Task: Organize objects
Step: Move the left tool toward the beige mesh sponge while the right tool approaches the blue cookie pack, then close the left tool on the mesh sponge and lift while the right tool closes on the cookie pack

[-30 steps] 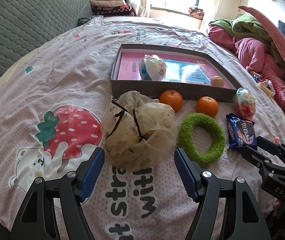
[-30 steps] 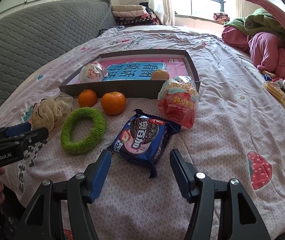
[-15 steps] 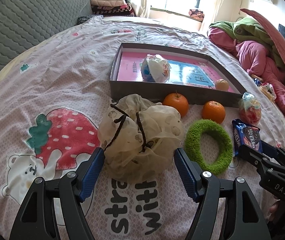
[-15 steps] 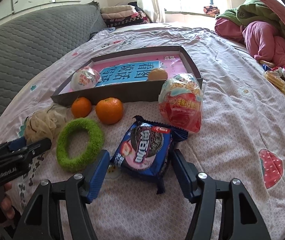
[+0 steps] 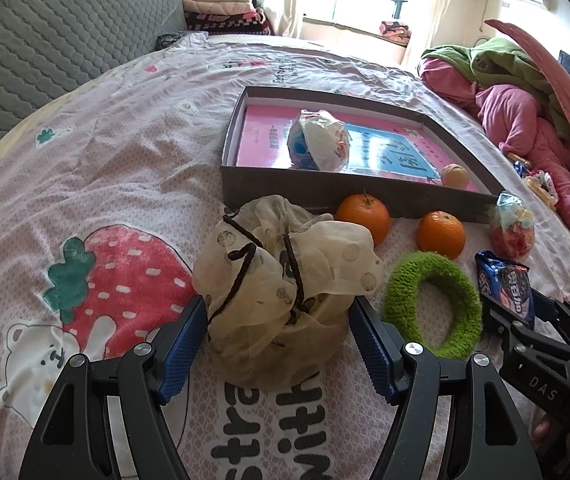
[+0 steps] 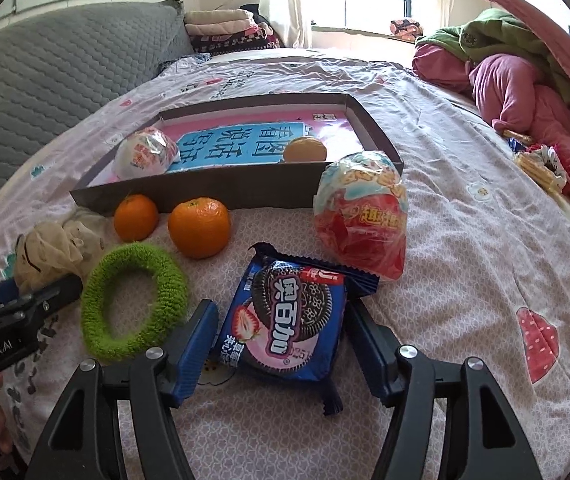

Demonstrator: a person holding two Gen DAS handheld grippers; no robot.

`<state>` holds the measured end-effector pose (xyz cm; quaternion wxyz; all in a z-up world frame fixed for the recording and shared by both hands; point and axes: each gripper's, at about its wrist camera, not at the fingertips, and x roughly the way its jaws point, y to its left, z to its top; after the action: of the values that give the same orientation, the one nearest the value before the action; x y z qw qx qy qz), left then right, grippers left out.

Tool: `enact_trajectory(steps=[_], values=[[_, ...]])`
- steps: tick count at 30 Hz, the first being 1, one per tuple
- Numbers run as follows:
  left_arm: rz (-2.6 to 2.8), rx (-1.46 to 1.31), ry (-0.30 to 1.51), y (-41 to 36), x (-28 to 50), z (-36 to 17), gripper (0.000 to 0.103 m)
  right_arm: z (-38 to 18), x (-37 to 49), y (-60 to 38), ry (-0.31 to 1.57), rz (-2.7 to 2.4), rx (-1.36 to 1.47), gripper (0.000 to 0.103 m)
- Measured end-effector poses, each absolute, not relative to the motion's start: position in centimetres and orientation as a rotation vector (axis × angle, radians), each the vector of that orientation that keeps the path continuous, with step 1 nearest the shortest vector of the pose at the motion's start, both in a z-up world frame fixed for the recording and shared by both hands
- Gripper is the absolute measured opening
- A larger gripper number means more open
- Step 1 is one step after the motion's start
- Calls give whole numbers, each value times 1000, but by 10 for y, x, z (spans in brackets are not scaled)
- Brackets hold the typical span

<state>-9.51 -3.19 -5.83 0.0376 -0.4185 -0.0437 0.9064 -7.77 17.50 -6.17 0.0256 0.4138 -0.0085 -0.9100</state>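
Note:
A beige drawstring pouch (image 5: 281,284) lies on the bed between the open fingers of my left gripper (image 5: 279,344). A blue cookie packet (image 6: 289,320) lies between the open fingers of my right gripper (image 6: 283,344). A green fuzzy ring (image 5: 433,304) and two oranges (image 5: 363,218) (image 5: 441,234) lie between the two. A red and blue snack bag (image 6: 361,228) stands behind the packet. A grey shallow box (image 5: 325,192) holds a wrapped white ball (image 5: 319,146) and a small orange fruit (image 5: 455,176).
A heap of pink and green bedding (image 5: 525,100) lies at the right. A grey quilted headboard (image 5: 45,48) runs along the left. Folded blankets (image 5: 221,12) sit at the far end. Small wrapped snacks (image 6: 541,168) lie on the bed at right.
Both grippers have moved forward. The pouch now sits between the left fingers and the cookie packet between the right fingers. Neither has closed.

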Motion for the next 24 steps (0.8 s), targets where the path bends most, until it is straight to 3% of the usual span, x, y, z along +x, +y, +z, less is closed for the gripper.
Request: enact_trajectory(steps=[11,14,17,19,20,24], values=[[2816,-1206,-57,-25,-102,-64,73,-63,-76,181,-32,-2796,1232,60],[2811,-1183,-70,-26,-102,-65,69,-63,-77,184,-58,-2785,1225,58],[2800,-1170,-76,-27,-102,-67,60,-62,-76,184,-53,-2784,1218,55],[2786,-1157,-95,-28,-101,-66,36,-62,-76,184,-43,-2778,1215,55],[2771,-1155,-107,-28,-101,-66,31,-62,-76,184,-32,-2775,1215,54],[2753,-1147,-97,-27,-100,-67,21,-61,-72,182,5,-2759,1214,54]])
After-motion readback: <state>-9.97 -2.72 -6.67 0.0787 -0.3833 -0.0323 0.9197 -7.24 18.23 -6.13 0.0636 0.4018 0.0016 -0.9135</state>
